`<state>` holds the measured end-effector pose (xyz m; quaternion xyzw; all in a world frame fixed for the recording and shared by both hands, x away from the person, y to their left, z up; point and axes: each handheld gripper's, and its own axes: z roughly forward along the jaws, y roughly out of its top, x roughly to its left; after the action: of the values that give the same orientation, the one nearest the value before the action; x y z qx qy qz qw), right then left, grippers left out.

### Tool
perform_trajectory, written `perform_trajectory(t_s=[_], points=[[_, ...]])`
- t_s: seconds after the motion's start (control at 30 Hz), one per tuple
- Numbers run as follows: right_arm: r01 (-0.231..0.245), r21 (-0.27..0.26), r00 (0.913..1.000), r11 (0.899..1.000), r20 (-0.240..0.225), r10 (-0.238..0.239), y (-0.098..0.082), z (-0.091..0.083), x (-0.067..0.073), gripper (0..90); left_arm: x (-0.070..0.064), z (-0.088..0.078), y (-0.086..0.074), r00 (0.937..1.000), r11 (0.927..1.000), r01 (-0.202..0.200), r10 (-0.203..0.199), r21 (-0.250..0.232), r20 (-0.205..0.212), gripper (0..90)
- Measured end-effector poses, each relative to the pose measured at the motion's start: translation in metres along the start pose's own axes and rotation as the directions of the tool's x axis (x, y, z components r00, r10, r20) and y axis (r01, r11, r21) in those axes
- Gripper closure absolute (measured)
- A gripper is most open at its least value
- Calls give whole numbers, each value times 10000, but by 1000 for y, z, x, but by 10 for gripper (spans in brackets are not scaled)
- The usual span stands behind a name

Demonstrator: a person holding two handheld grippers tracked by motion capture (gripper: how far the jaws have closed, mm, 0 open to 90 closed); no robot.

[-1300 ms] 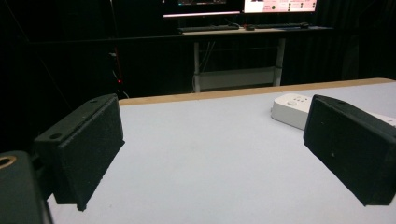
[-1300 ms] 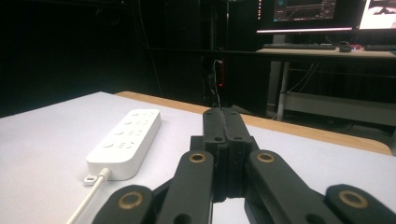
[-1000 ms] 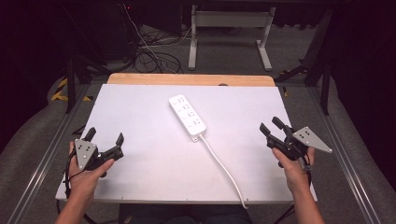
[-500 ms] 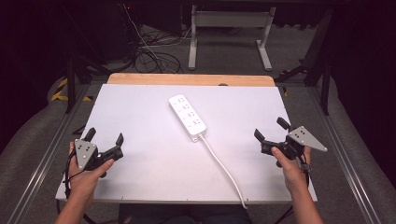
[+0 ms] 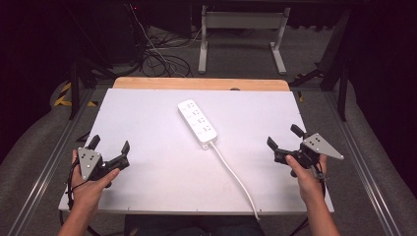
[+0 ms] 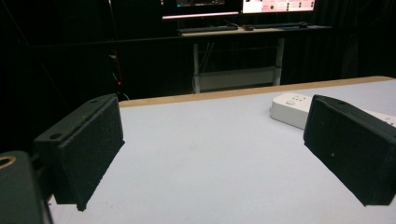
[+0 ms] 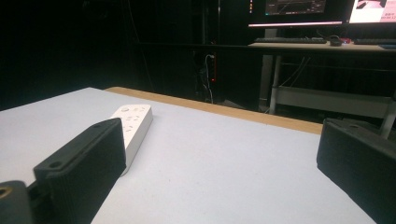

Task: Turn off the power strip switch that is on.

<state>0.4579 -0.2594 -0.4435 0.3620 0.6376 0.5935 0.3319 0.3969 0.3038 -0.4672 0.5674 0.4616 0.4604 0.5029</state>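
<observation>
Nearest the person, both hands sit at the front corners of the flat white worktop [image 5: 162, 187] with its pale wooden far edge. The left hand-held gripper [image 5: 109, 145], black with a grey three-cornered plate on top, is held low over the front left corner, jaws spread wide and nothing between them. In the left gripper view its two black padded jaws stand far apart with bare white surface between. The right hand-held gripper [image 5: 283, 136], same black build and grey plate, hangs over the right edge, jaws also parted and empty; in the right gripper view they frame open worktop.

Now the long white plastic power strip [image 5: 196, 124]: a slim rounded bar with a row of sockets along its top face, lying flat and at a slant. It sits ahead of both grippers, between them, well apart from either, forward and to the right of the left one, forward and to the left of the right one. In the left gripper view its rounded end [image 6: 292, 108] peeks out beside the right-hand jaw, with a round button on top. In the right gripper view it [image 7: 133, 126] runs away just behind the left-hand jaw.

Its white cord [image 5: 236, 177] leaves the near end and trails back to the front edge, passing between the two hands, nearer the right gripper.

Beyond the worktop: dark floor, tangled black cables [image 5: 157, 54] and a white-legged desk frame [image 5: 241, 34].
</observation>
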Motion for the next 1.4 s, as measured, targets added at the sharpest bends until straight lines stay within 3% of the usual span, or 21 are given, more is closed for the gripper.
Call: perform_trajectory(t_s=[0.27,0.5,0.87,1.4], points=[[40,66,9998,10000,-190,-39,1,6,2,12,3,-9,0,9998,9999,-84,82,-103,-188,55],[94,202,9998,9998,-199,-90,-1,8,1,15,3,-5,-1,9998,10000,-98,98,20,-171,55],[18,222,9999,9998,156,-21,-3,0,-6,15,-1,1,-1,9999,9999,-117,117,19,30,54],[17,231,10000,9997,81,-19,-4,4,-6,15,5,-2,-2,9998,10000,49,-48,23,-212,54]])
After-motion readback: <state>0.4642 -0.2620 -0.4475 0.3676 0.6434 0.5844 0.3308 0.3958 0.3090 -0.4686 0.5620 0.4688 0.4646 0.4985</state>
